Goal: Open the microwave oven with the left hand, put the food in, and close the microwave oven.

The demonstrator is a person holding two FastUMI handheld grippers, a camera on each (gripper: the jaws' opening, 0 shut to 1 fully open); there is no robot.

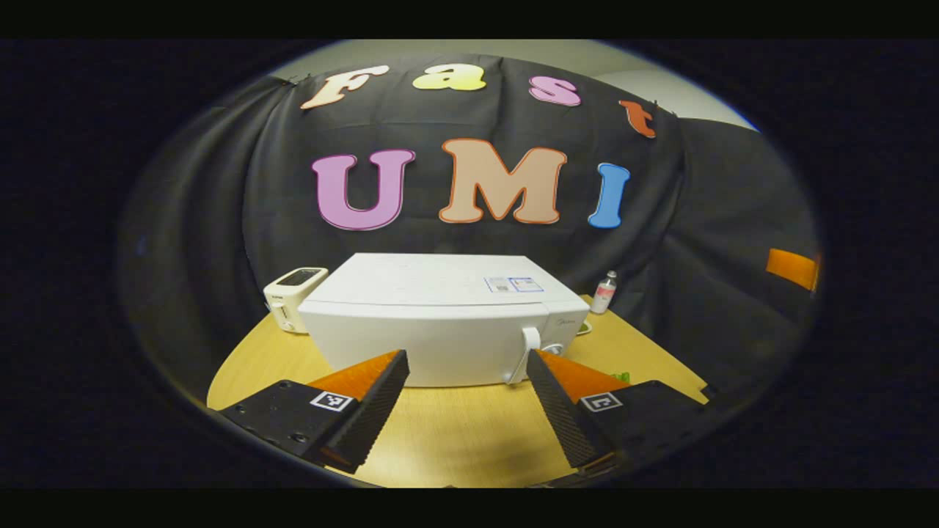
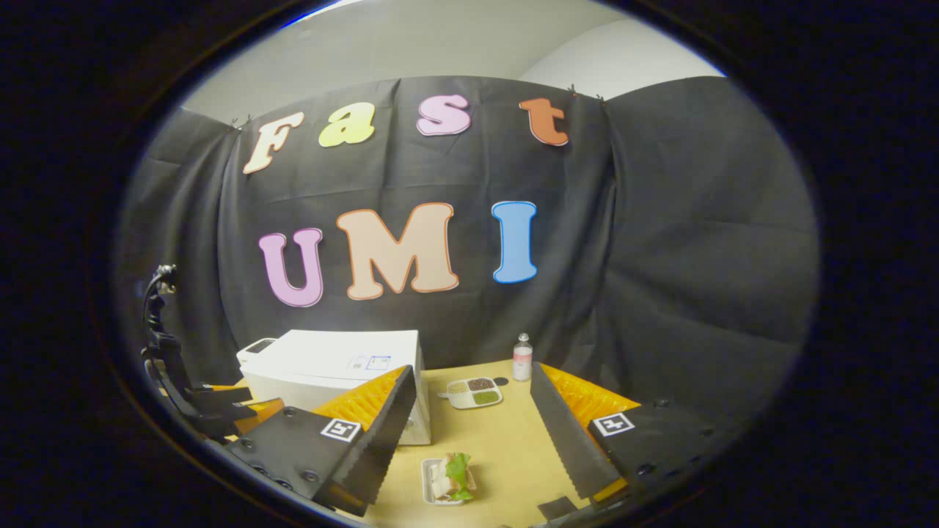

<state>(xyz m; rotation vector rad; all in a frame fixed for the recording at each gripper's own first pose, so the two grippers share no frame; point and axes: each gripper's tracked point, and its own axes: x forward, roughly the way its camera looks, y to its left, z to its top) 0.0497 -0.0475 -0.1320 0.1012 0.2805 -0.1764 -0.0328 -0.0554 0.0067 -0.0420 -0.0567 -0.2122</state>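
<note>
A white microwave oven (image 1: 440,323) stands on the round wooden table (image 1: 469,433) with its door shut and a white handle (image 1: 525,354) at its right side. My left gripper (image 1: 469,400) hovers open in front of the door, its right finger close to the handle. In the right gripper view the microwave (image 2: 341,370) is at the left. The food, a sandwich with green lettuce on a small white tray (image 2: 449,479), lies on the table just below my open right gripper (image 2: 473,425). The left gripper (image 2: 209,407) shows at the far left there.
A white toaster (image 1: 293,297) stands left of the microwave. A small bottle with a pink label (image 2: 522,358) and a divided dish of grains (image 2: 475,392) sit at the table's far side. Black cloth walls close in behind. The table's front edge is near.
</note>
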